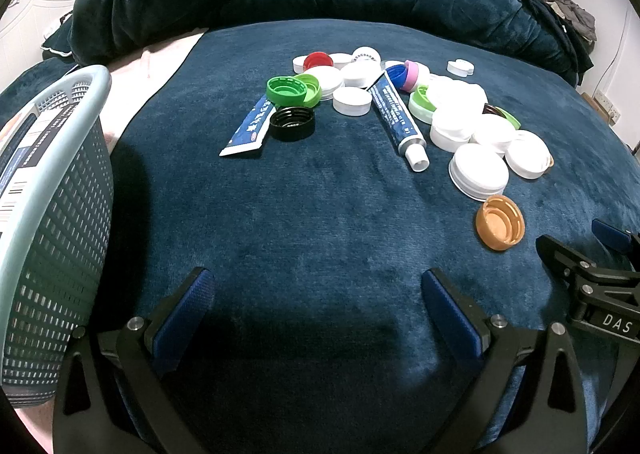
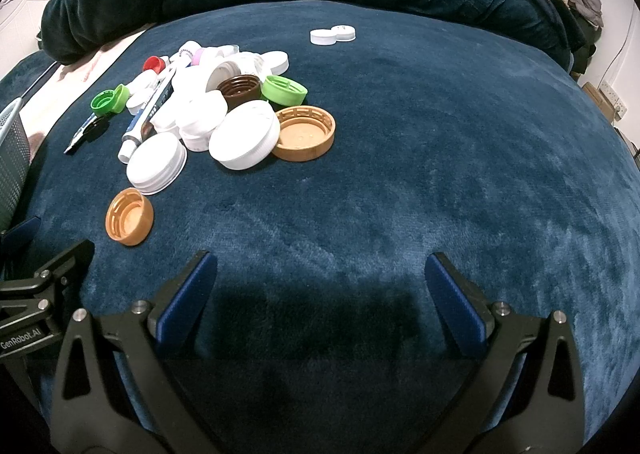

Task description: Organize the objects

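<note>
Heap of bottle caps (image 1: 460,125), mostly white, too overlapped to count, on a blue bed (image 1: 320,221), upper centre. Two tubes (image 1: 394,109) among them. Orange cap (image 1: 500,221) apart, lower right. Basket (image 1: 52,213) at left edge. Left gripper (image 1: 318,286) and right gripper (image 2: 320,270): fingers spread, empty.
</note>
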